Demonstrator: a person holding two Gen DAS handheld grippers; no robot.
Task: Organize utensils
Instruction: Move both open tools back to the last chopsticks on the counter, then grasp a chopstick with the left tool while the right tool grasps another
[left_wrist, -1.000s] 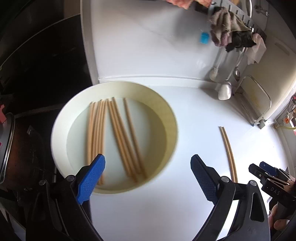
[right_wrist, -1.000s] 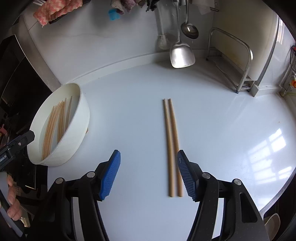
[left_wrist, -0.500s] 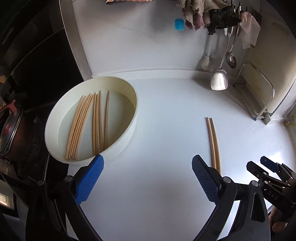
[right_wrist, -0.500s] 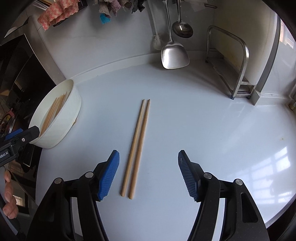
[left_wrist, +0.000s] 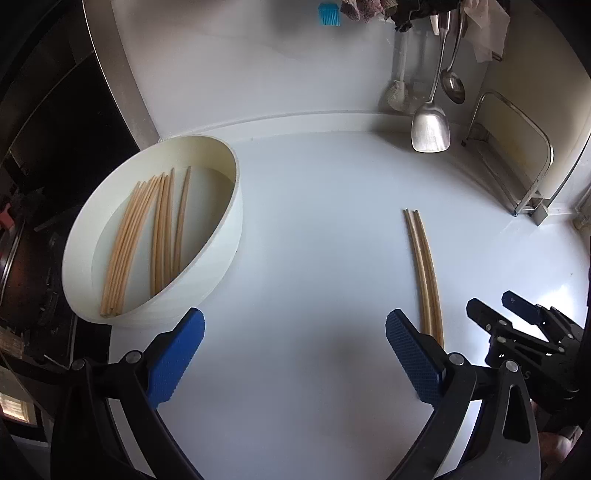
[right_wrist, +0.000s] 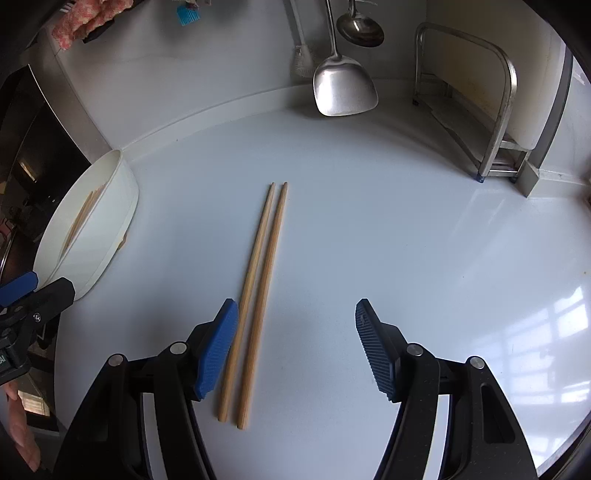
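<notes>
Left wrist view: your left tongs (left_wrist: 293, 356) have swung off the white bowl (left_wrist: 229, 236) and out over bare worktop (left_wrist: 314, 206). A second ago the bowl sat right between their pads; now it lies up and to the left, and the pair of chopsticks (left_wrist: 424, 273) on the worktop has come close to the right pad. The left tongs have just been opening to their widest, and nothing is between them. That reads as a drop-off finished: the bowl holds a good bundle of chopsticks (left_wrist: 147, 236), and this hand is free.

In the right wrist view, your right tongs (right_wrist: 297, 347) have come down towards the loose pair (right_wrist: 260, 280). A second ago the sticks lay against the right pad; now their near ends lie just inside the left pad (right_wrist: 218, 350). These tongs stand roughly half open and grip nothing; whether the left pad touches the nearer stick, I can't tell.

So the pair on the worktop looks like the last one still to go into the bowl, and your right hand is nearly placed for it. Shift a little left first, so both sticks sit centred before you squeeze.
</notes>
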